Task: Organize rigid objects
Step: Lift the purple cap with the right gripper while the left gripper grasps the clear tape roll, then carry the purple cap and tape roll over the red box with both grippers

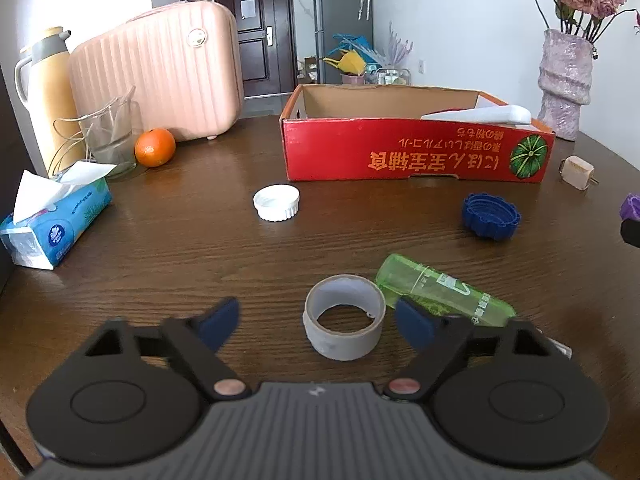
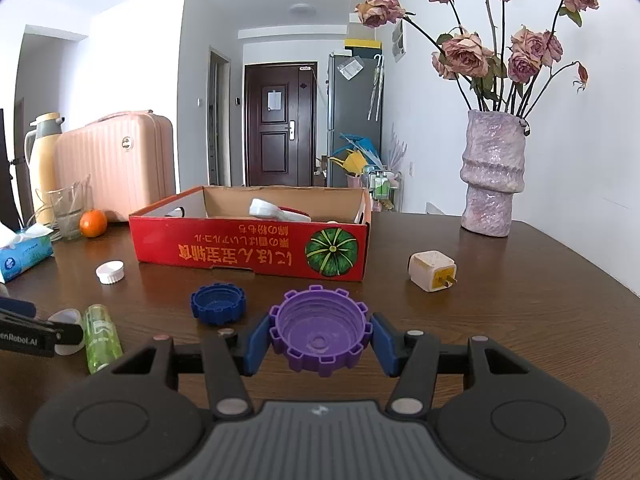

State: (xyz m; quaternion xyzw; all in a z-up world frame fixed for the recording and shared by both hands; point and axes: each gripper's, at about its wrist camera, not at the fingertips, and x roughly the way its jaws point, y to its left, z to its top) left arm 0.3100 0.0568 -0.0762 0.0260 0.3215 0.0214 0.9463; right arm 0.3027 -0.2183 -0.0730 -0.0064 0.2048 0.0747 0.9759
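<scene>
- Right hand-held gripper clamps purple cap above tabletop, near red box.
- Left hand-held gripper gapes wide beside tape roll.
- Blue cap lies before box.

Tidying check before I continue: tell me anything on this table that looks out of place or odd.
The green bottle lies on its side beside the tape roll. Loose caps, white and blue, sit open side up outside the red box, whose print is upside down.
</scene>
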